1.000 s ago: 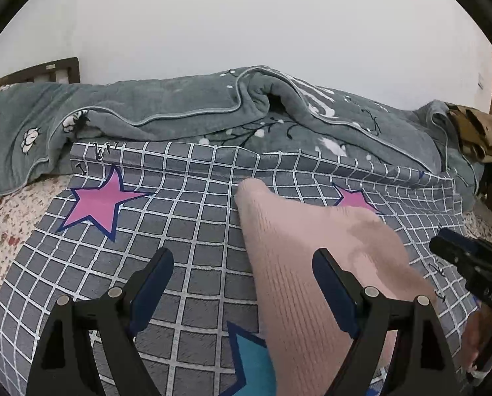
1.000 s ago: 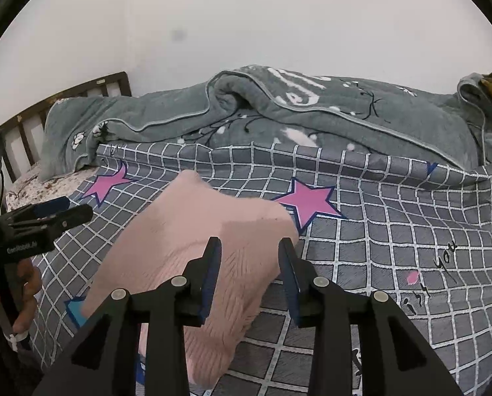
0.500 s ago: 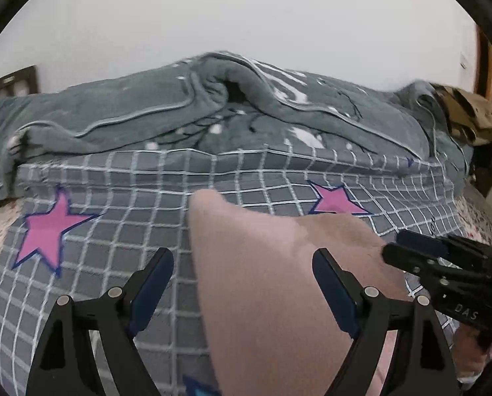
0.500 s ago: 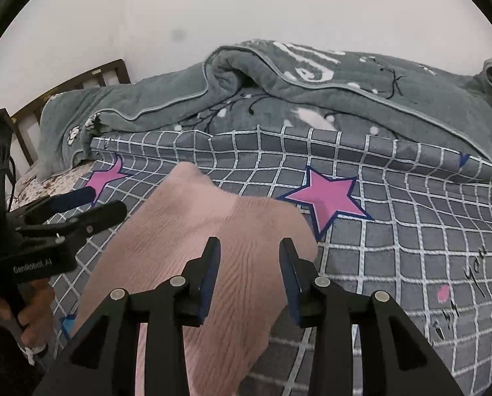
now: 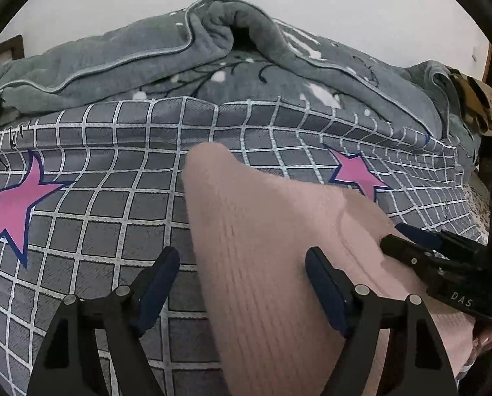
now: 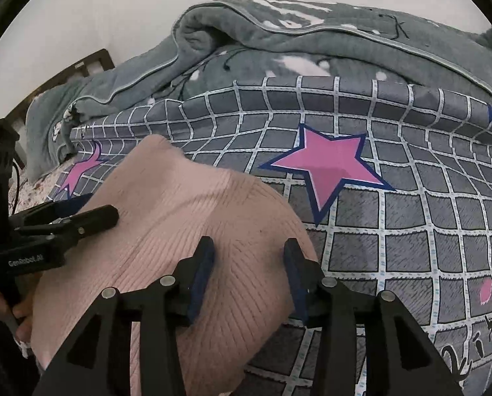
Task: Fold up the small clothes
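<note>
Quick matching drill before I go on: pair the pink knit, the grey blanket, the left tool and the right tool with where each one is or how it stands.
Things:
1. pink knit
2. grey blanket
3. left tool
4. right tool

States:
A. bunched along the far side of the bed
B. open wide, at the knit's left edge
C. lying on the checked cover
D. open narrower, over the knit's right edge

Pairs: 1-C, 2-A, 3-B, 4-D
</note>
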